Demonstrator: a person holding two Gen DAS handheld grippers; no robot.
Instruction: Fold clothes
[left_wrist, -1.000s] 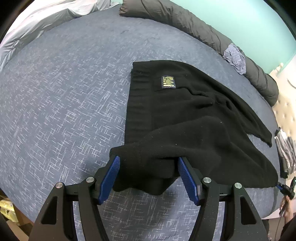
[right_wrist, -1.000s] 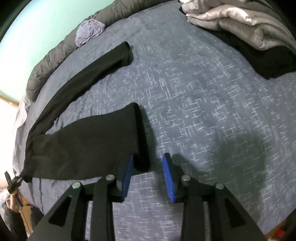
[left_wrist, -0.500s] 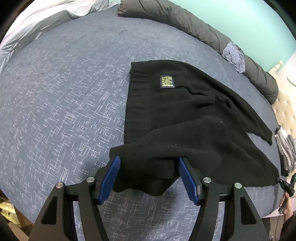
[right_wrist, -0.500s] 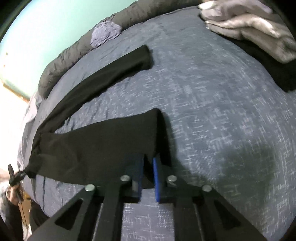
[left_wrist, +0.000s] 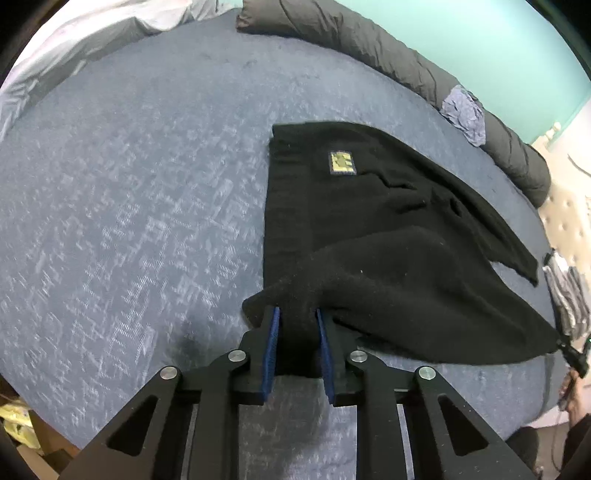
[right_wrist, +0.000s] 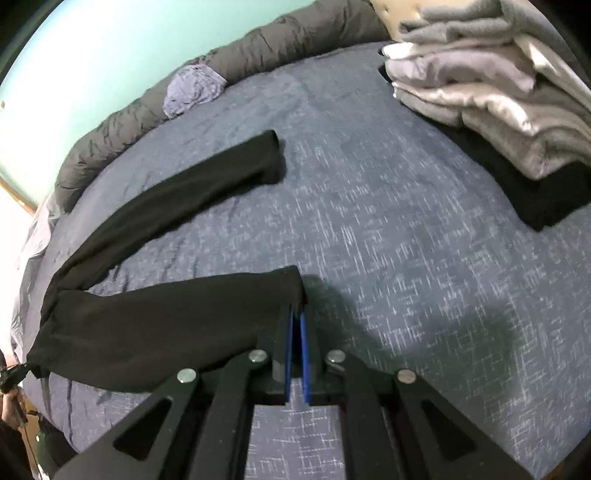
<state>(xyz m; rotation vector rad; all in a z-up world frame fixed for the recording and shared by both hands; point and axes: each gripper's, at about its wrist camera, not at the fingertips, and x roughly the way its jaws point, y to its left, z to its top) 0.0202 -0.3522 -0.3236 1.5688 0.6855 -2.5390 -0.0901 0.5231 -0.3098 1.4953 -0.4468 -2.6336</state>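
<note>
Item: black trousers (left_wrist: 369, 229), flat on bed (left_wrist: 129, 221), long axis from waist at left claw (left_wrist: 295, 314) toward 3 o'clock. Left claw: just closing, clenched on waist fabric. Right claw (right_wrist: 295, 314): clamped on near leg cuff (right_wrist: 284, 291); second leg (right_wrist: 207, 173) toward 11 o'clock.

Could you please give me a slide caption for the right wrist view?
Right claw shut on black trouser leg's cuff, above the blue bedspread.
</note>
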